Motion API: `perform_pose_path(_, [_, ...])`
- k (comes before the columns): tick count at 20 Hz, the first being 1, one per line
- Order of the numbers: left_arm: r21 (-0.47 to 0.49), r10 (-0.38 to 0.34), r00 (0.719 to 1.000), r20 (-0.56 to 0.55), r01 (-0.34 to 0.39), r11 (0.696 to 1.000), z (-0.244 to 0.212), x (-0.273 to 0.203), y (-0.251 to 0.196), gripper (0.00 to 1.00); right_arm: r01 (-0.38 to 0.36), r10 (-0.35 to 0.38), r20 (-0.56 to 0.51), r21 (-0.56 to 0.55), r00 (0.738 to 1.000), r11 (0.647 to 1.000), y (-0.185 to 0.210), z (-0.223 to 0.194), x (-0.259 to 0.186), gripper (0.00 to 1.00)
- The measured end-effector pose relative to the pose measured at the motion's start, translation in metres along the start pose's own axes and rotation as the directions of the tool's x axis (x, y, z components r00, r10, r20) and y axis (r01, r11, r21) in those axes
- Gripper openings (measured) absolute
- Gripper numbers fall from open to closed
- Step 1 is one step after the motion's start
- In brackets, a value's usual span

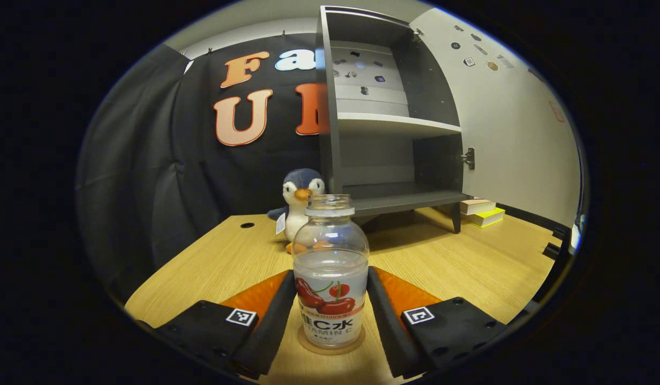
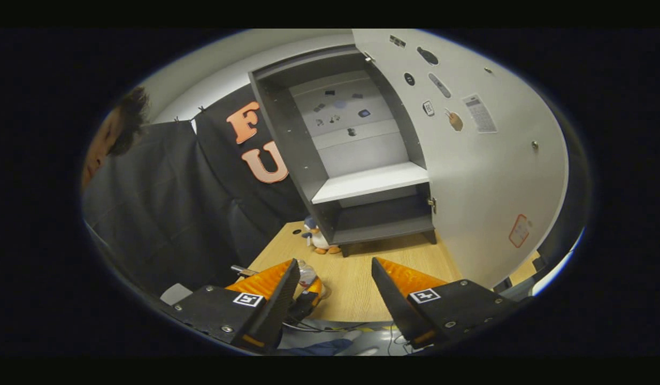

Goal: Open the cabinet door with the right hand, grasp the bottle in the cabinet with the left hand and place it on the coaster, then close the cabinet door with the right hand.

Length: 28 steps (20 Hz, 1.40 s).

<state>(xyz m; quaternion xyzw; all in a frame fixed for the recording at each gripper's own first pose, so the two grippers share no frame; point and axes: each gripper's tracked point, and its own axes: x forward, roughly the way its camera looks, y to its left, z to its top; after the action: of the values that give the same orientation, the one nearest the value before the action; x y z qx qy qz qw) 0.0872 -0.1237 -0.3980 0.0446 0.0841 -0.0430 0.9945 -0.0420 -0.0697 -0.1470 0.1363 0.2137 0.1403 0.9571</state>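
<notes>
A clear bottle [image 1: 330,267] with no cap and a cherry label stands upright on a round tan coaster [image 1: 358,339] on the wooden table. My left gripper [image 1: 331,277] is shut on it, one finger against each side of the label. Behind stands the dark grey cabinet [image 1: 386,128], its white door [image 1: 512,133] swung wide to the right and its shelves bare. In the right gripper view my right gripper [image 2: 335,262] hangs open above the table, facing the cabinet [image 2: 362,182] and the open door [image 2: 485,176]. The bottle [image 2: 307,274] peeks out beside its left finger.
A plush penguin [image 1: 300,200] sits by the cabinet's left front leg. Two stacked books [image 1: 482,211] lie under the open door. The table [image 1: 469,262] has a cable hole [image 1: 247,225] at the back left. A person's head [image 2: 110,139] leans in at the left.
</notes>
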Motion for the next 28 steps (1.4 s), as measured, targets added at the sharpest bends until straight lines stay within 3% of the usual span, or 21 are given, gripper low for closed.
perform_pose_path(9, [0.022, 0.023, 0.999, 0.036, -0.024, 0.999, 0.012, -0.013, 0.004, 0.89, -0.003, 0.004, -0.045, 0.025, 0.999, 1.000, 0.003, -0.018, 0.001, 0.84])
perform_pose_path(13, [-0.010, 0.030, 0.999, 0.027, -0.030, 1.000, 0.014, -0.016, 0.011, 0.90, -0.007, 0.009, -0.044, 0.034, 0.999, 0.999, 0.008, -0.019, -0.001, 0.84])
perform_pose_path(21, [-0.009, 0.019, 0.993, 0.117, -0.018, 1.000, 0.065, -0.035, 0.011, 0.92, -0.002, 0.003, -0.033, 0.043, 0.999, 0.999, 0.006, -0.021, -0.006, 0.84])
perform_pose_path(28, [-0.009, -0.021, 0.985, 0.174, 0.023, 1.000, 0.143, -0.053, -0.006, 0.91, 0.043, -0.043, 0.125, 0.001, 0.991, 0.999, -0.003, 0.032, -0.049, 0.84])
